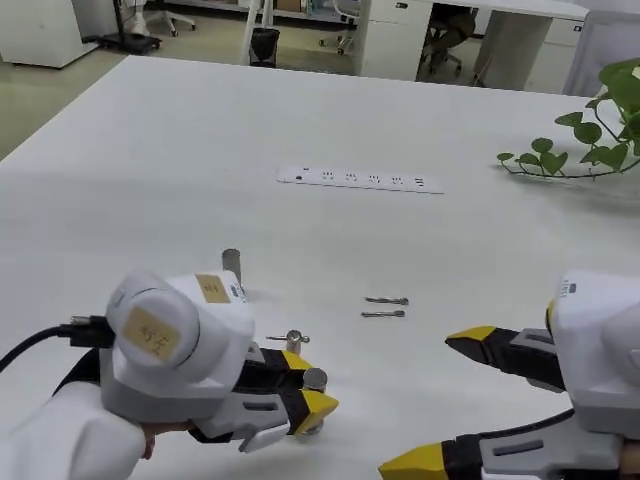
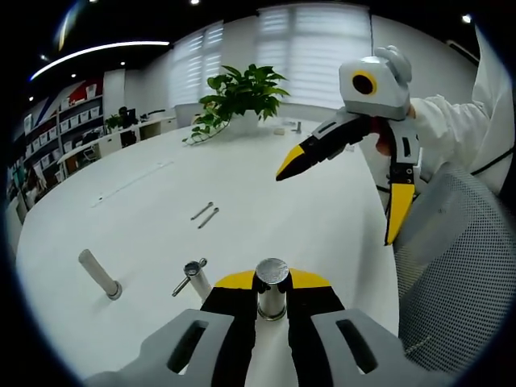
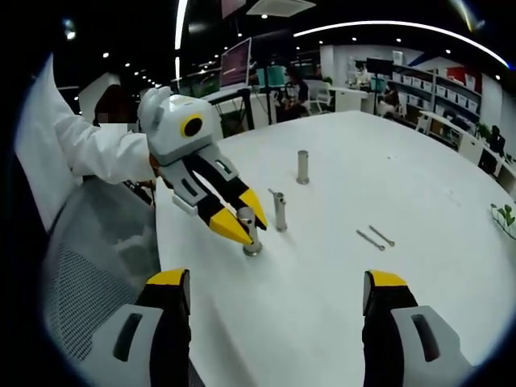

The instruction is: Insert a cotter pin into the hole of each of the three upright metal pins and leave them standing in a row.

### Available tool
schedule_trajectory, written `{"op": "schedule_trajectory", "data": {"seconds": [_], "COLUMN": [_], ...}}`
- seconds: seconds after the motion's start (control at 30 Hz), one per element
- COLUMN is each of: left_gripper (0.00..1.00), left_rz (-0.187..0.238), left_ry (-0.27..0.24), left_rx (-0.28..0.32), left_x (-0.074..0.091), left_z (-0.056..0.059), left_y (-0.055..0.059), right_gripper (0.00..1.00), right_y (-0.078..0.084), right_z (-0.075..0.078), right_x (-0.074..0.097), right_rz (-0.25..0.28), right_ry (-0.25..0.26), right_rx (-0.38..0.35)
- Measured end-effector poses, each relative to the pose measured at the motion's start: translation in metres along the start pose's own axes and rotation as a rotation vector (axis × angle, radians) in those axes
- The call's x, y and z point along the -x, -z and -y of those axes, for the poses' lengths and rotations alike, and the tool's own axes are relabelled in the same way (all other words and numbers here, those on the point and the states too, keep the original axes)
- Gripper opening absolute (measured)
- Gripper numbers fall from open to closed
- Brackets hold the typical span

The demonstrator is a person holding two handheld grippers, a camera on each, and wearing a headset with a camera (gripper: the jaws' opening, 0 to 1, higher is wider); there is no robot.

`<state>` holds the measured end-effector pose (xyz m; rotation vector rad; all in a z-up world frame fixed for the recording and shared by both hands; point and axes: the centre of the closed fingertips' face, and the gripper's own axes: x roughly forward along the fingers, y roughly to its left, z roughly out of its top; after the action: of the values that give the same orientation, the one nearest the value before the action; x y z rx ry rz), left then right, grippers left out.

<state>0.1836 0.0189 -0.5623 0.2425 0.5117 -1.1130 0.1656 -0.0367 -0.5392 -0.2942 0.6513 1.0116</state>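
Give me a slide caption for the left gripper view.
Left gripper shut on a pin; right gripper open; two cotter pins loose on the table.

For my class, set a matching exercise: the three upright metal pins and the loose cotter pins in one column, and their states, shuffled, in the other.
Column 1
1. nearest metal pin
2. middle metal pin
3. far metal pin
4. loose cotter pins

Column 2
A. lying flat on the table
B. standing bare, nothing fitted
C. between the left gripper's jaws
D. inserted cotter pin through it

Pairs: 1-C, 2-D, 3-B, 4-A
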Motion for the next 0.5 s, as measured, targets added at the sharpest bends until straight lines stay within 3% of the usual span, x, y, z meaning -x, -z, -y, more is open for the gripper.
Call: {"op": "schedule_trajectory", "data": {"seconds": [0.2, 0.23, 0.5], "left_gripper": [0.10, 0.10, 0.10], "left_rz": [-0.009, -0.008, -0.017], "left_ry": [0.004, 0.007, 0.010], "left_rx": [0.004, 0.029, 0.018], "left_x": [-0.003, -0.003, -0.004], "left_z": [0.000, 0.000, 0.002], "left_y": [0.005, 0.006, 0.011], "right_gripper": [0.87, 0.88, 0.88], "right_y": [0.002, 0.003, 0.007], "right_z": [-0.002, -0.003, -0.005], "right_x": [0.000, 0.000, -0.001], "right_rz": [-0.010, -0.013, -0.024], "right_ry": [-0.002, -0.005, -0.005], "right_rx": [0.002, -0.001, 0.002]}}
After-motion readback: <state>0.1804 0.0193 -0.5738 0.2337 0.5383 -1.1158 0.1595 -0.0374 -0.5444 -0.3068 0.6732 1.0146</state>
